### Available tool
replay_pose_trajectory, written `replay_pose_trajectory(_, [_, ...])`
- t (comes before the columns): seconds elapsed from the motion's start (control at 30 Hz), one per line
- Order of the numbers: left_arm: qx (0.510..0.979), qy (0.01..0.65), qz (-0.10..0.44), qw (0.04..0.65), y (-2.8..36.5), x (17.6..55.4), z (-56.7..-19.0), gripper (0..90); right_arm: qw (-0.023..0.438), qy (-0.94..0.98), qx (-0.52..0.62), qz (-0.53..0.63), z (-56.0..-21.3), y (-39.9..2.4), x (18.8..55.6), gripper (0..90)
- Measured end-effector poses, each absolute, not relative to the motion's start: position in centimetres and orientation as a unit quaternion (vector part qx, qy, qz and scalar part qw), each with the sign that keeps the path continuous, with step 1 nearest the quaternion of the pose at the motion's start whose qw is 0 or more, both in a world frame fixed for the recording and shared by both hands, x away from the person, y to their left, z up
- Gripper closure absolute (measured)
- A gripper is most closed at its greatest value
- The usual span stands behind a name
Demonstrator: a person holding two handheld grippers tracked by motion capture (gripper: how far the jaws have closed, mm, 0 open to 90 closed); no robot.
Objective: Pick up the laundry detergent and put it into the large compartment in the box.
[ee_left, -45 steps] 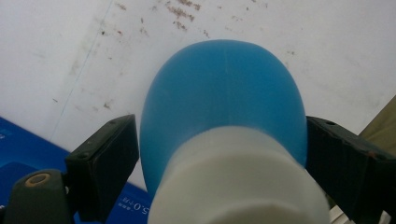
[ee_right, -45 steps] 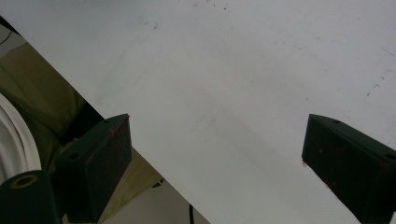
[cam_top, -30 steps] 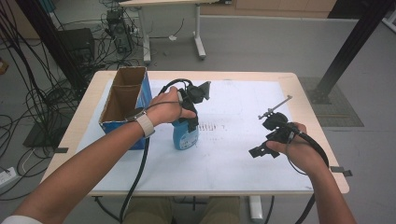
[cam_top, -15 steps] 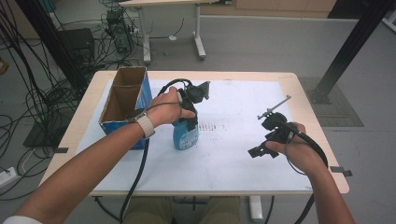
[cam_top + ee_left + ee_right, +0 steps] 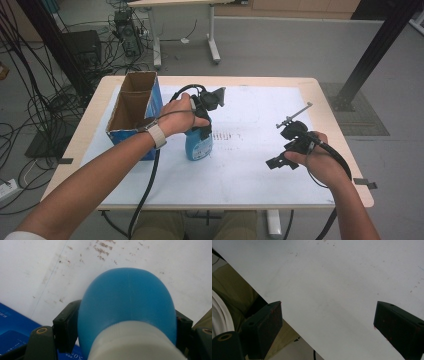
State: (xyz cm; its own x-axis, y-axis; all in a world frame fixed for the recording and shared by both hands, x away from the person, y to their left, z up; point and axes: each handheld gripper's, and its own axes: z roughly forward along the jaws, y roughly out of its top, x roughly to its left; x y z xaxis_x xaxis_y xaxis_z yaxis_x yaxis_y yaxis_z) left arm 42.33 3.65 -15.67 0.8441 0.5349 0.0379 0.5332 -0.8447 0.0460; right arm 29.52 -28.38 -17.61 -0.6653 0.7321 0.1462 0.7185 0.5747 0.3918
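Room: grey floor (image 5: 280,45), cables at left. Table (image 5: 345,150): wooden, covered by a white sheet (image 5: 240,165). Cardboard box (image 5: 131,107): open, stood at the left end. Blue bottle (image 5: 199,145): upright, just beside the box, pinched by the left tongs (image 5: 202,131), whose jaws have just been closing. Right tongs (image 5: 276,162): spread wide, nothing held.

On the box (image 5: 10,340) — white print, only "5.0" and a few digits made out; the bottle (image 5: 199,145) label's print is too small to read.
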Motion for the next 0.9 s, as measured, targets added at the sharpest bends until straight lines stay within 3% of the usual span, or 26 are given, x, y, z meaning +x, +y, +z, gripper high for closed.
replay_pose_trajectory(0.33, [0.959,0.282,0.027,0.019,3.71,42.3,-15.57,28.7,0.015,0.886,0.41,0.214,-17.69,-28.44,29.5,8.4])
replay_pose_trajectory(0.37, [0.959,0.28,0.016,0.028,4.11,42.55,-15.54,38.1,0.015,0.887,0.41,0.213,-17.7,-28.44,29.5,8.4])
replay_pose_trajectory(0.9, [0.958,0.285,0.013,0.023,3.95,42.77,-15.59,39.0,0.015,0.886,0.411,0.215,-17.73,-28.53,29.44,8.4])
